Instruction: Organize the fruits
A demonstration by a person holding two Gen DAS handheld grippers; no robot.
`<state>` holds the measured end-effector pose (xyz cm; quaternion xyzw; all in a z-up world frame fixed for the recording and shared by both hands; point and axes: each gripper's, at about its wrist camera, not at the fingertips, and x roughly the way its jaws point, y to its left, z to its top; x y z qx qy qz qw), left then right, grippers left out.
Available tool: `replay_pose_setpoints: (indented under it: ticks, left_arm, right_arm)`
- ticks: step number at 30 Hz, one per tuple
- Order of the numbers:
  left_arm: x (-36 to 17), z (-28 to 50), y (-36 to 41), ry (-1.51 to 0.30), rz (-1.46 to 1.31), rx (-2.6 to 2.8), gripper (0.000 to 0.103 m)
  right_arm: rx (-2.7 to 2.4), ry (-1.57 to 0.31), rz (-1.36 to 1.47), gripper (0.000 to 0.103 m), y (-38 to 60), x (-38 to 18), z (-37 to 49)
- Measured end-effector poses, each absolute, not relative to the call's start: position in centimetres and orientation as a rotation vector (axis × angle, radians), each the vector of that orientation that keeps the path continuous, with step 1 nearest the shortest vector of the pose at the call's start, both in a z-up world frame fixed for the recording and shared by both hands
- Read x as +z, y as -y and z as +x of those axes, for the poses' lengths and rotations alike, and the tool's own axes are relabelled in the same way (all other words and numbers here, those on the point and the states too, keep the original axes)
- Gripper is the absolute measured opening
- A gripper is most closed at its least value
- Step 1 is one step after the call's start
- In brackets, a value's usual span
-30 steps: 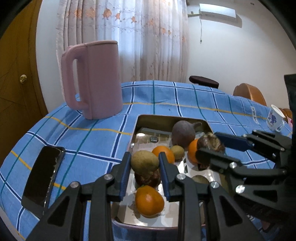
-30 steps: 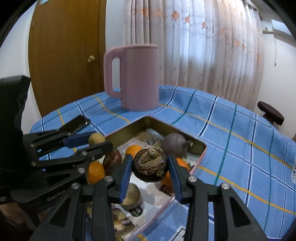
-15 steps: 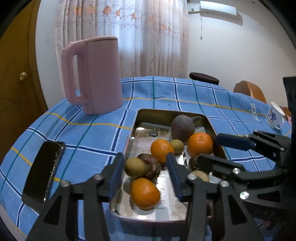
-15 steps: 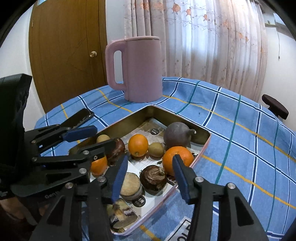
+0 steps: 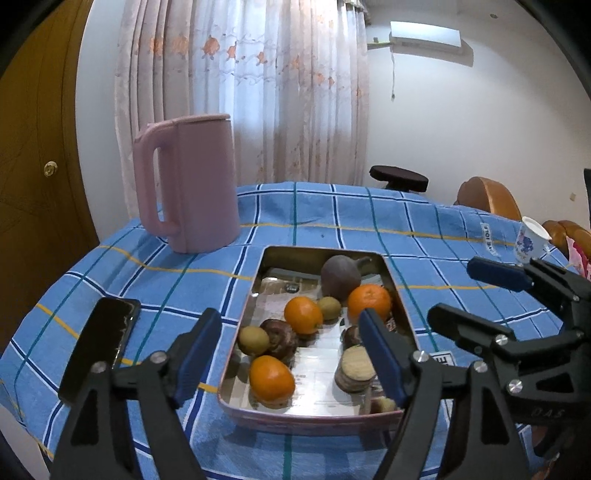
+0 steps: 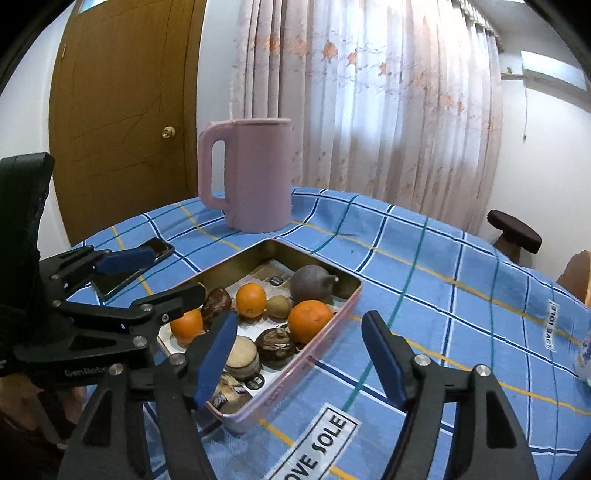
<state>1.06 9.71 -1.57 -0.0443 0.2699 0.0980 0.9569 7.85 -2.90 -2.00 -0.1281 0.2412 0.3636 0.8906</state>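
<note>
The left wrist view is showing a paper cup [image 5: 530, 240] at the table's far right edge and an air conditioner [image 5: 426, 35] high on the wall; the right wrist view is showing a "LOVE SOLE" label [image 6: 314, 446] on the blue checked tablecloth [image 6: 424, 280] near the camera.

The metal tray [image 5: 243, 314] is sitting mid-table, holding three oranges [image 5: 271, 378], two kiwis [image 5: 253, 340], a grey-purple round fruit [image 5: 340, 273] at its far end, a dark brown fruit [image 5: 279, 338], another dark brown fruit [image 6: 276, 343] beside a round tan piece [image 6: 242, 355], all lying on printed paper.

The left gripper [image 5: 291, 345] is hovering over the tray's near end, jaws opening, pads gripping nothing though fruit lies below between them. The right gripper [image 6: 299, 349] is hanging over the tray's right rim, jaws opening, released and empty.

A pink jug [image 5: 190, 184] is standing beyond the tray's far left corner; a phone [image 5: 101, 341] is lying left of it near the table edge. Bare cloth is lying open right of the tray.
</note>
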Motion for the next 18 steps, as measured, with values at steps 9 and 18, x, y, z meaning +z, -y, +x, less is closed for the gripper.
replay_pose_setpoints:
  ticks: [9,18]
  left_arm:
    - [-0.9,0.6,-9.3,-0.525,-0.083,0.211,0.087]
    - [-0.8,0.6,-8.9,-0.520,-0.074,0.214,0.091]
  right_arm:
    - [0.712,-0.463,-0.217,0.072,4.9,-0.9,7.5]
    - [0.700,-0.454,-0.196,0.077,5.5,-0.9,7.4]
